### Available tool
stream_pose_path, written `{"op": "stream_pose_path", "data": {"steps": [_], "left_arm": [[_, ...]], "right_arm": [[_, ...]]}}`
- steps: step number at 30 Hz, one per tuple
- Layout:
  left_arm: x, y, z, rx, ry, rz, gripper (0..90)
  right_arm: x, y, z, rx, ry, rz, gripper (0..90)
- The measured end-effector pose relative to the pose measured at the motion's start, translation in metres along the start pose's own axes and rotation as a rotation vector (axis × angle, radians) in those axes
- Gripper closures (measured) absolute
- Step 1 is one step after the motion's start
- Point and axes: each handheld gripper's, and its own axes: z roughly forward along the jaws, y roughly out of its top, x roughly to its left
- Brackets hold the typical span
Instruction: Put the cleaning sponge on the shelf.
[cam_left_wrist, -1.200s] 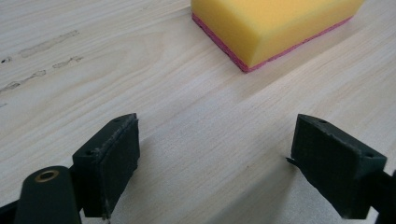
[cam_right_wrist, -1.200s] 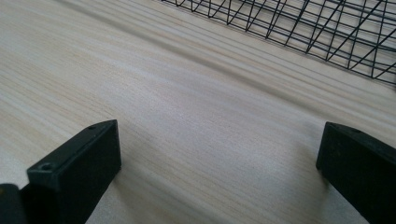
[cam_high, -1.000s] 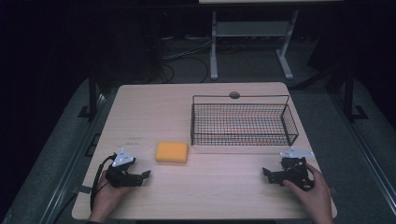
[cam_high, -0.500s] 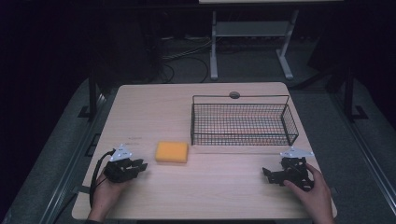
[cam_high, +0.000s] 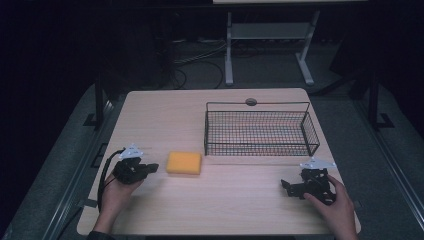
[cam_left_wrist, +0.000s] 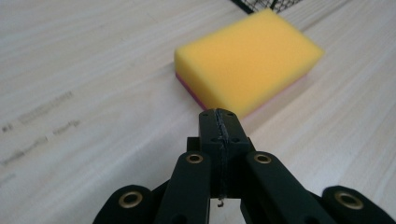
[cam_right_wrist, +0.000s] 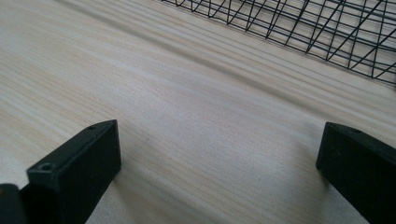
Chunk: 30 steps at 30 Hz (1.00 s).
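Holding the left gripper (cam_high: 152, 167) clenched, jaws pressed flat together on nothing, tips aiming at the near end of the yellow sponge (cam_high: 184, 162) and stopping just short of it, not touching. Holding the right gripper (cam_high: 286, 186) released, jaws spread wide over bare wood near the front right corner of the table (cam_high: 165, 110), perhaps resting on the surface, though hard to tell from above.

Leaving the sponge lying flat, yellow face up over a thin pink layer, between the left edge and the middle of the table, just beside the near left corner of the wire basket (cam_high: 257, 103) standing toward the back right.

Judging the hazards from here:
- Risking a shove rather than a grasp by pushing on with the jaws shut, sliding the light foam along the wood toward the basket wall.
- Risking, by opening late, a pinch on one corner alone, squashing the foam and dropping it on lifting.
- Risking a snag of the wide right jaws in the mesh by reaching close to the basket.
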Motion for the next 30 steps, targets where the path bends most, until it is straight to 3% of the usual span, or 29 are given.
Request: {"op": "stream_pose_path", "data": {"steps": [10,30], "left_arm": [[0.008,0.026,0.011,-0.011,-0.003,0.017,89.8],[0.017,0.055,0.039,-0.011,-0.033,0.030,89.7]], "right_arm": [[0.000,0.000,0.000,0.000,0.000,0.000,0.0],[0.000,0.000,0.000,-0.001,-0.001,-0.003,0.0]]}}
